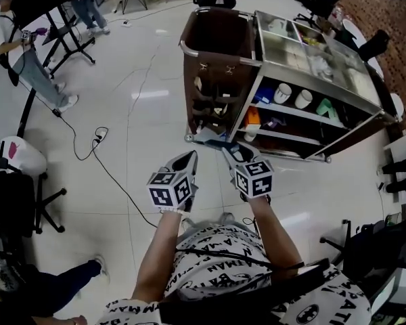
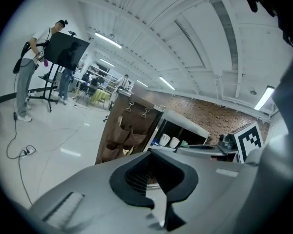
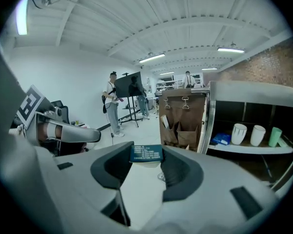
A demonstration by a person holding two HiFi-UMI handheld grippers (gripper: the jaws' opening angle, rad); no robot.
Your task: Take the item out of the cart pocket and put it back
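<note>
The item (image 3: 146, 153) is a small, flat, dark blue packet with lines of white print on its face and a pale underside. It sits crosswise between the tips of the right gripper (image 3: 145, 163), whose jaws stand apart and clamp it by its two short ends, so it is held in the air in front of the cart and outside the pockets.

At far left, a person (image 1: 24, 49) stands by a black stand (image 1: 51, 9), well apart from the work. A black cable (image 1: 98, 138) trails over the pale floor (image 1: 142, 93), and a white-seated stool (image 1: 17, 156) stands near the left edge. The left gripper (image 2: 151, 154) hangs just beside the right one with its jaws together and nothing between them.

The brown fabric pockets (image 3: 180, 130) hang on the near end of the cart (image 1: 220, 59), facing the packet across a strip of floor. A pale card pokes up from one pocket. To the right, the cart's open shelves hold two white cups (image 3: 239, 133) and a green cup (image 3: 275, 136).
</note>
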